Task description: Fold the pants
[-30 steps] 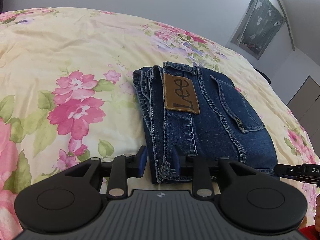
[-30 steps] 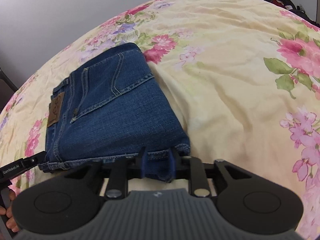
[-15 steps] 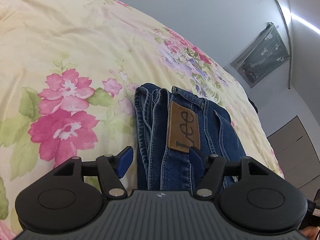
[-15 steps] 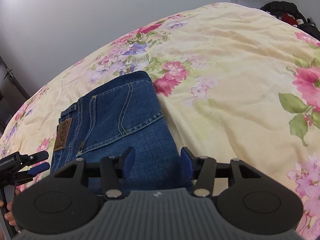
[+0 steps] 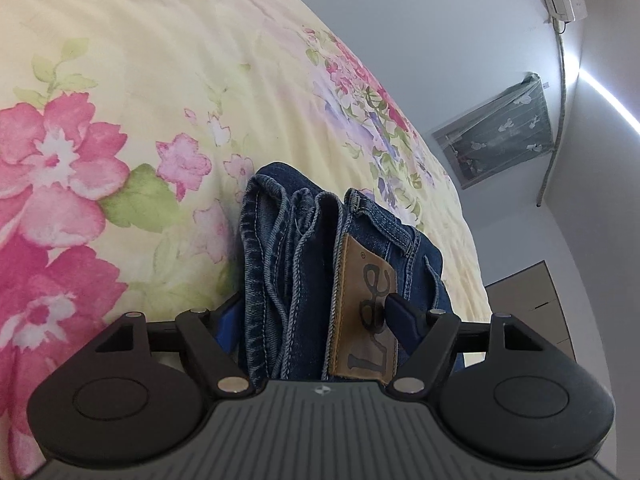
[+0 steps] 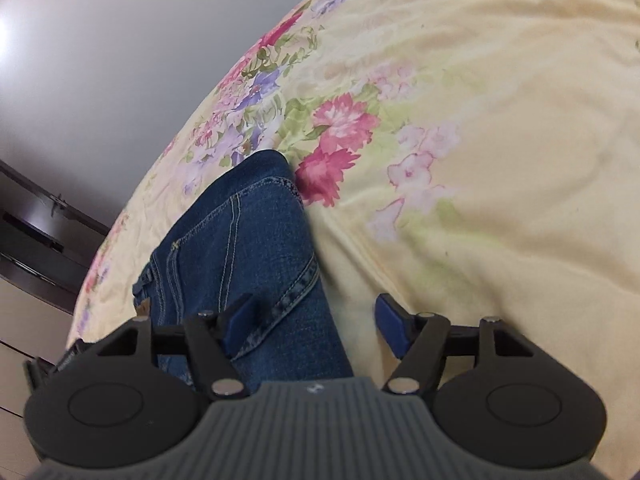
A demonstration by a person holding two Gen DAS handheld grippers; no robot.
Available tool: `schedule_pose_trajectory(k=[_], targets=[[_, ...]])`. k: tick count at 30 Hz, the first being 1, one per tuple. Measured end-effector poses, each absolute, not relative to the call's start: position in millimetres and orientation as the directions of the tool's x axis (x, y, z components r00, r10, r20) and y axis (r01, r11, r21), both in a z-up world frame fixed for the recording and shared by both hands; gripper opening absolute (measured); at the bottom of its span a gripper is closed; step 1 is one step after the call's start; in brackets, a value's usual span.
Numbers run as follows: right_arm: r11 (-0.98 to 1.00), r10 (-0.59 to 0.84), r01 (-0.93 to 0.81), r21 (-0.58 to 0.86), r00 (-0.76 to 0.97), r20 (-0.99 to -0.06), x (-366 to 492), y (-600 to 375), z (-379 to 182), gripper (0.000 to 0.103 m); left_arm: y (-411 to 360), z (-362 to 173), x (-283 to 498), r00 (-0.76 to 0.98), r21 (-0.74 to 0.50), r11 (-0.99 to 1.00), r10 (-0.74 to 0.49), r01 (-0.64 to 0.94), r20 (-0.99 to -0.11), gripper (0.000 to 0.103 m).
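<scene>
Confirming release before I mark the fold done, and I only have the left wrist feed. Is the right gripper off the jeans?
Observer: Yes. The right gripper is open. Its jaws have just been opening and its pads press on nothing.
Operator: Where is it relative to the jeans?
Observer: It straddles the edge of the folded jeans. One finger is over denim, the other is over the bare floral bedspread.
Operator: How's the fold at that end?
Observer: The back pocket faces up and the top layer looks smooth. I see no loose leg lying out on the bedspread.
</scene>
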State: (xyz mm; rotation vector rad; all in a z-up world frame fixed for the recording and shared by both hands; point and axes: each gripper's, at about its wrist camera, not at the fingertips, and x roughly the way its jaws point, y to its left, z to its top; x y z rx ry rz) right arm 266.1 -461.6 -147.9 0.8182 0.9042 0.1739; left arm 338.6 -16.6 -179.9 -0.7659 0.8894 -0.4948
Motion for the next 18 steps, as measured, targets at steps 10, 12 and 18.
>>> schedule_pose_trajectory(k=[10,12,18], targets=[[0.596,0.569,0.162,0.787,0.606,-0.556,303,-463,-165,0.036,-20,-187,352,0.52,-0.785,0.612,-0.703,0.097,-0.484,0.069],[0.645,0.539,0.142,0.751,0.612,-0.579,303,-454,-158,0.034,-23,-185,352,0.525,-0.769,0.632,-0.69,0.1,-0.499,0.063],[0.73,0.485,0.112,0.674,0.609,-0.627,302,-439,-132,0.024,-29,-174,349,0.528,-0.732,0.667,-0.675,0.138,-0.516,0.048]])
